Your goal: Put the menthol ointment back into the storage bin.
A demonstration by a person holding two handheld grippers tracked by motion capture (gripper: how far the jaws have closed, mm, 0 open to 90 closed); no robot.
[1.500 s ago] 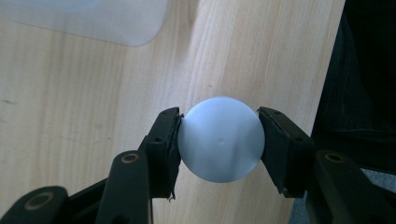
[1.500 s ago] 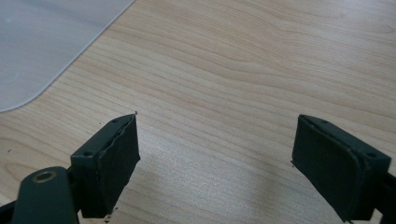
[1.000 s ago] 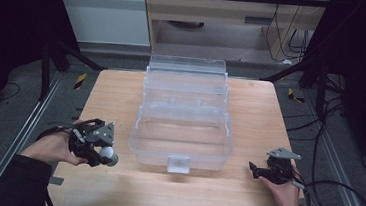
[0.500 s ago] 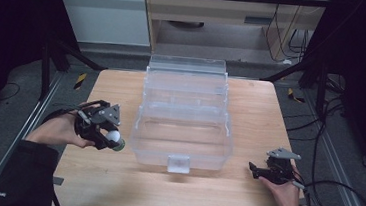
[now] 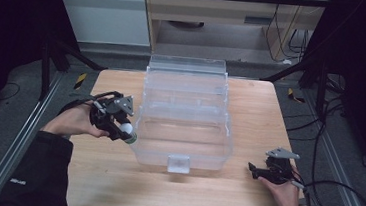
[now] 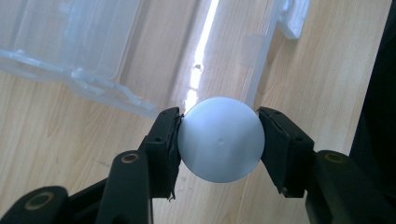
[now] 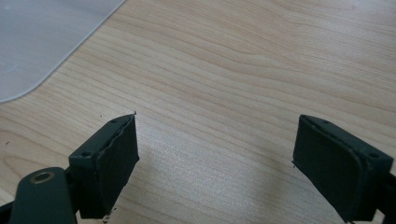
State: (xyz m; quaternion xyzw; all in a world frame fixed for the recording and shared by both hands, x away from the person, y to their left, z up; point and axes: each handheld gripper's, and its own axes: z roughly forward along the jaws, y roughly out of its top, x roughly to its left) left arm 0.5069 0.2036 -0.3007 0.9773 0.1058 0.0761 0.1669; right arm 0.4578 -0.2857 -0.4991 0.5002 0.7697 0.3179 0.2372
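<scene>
Right gripper (image 5: 260,171) sits on the surface (image 5: 113,187) near the bin's (image 5: 183,133) front corner, fingers spread, empty. Left gripper (image 5: 127,132) pinches the ball (image 6: 220,139) right beside the bin's left wall. Pickup's done I'd say; dropping it in remains.

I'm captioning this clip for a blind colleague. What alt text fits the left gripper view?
The left claw grips a white ball between its two black pads, held above a light wooden table. Just beyond the ball lies a clear plastic box, with a bright strip of light reflected on its wall.
</scene>
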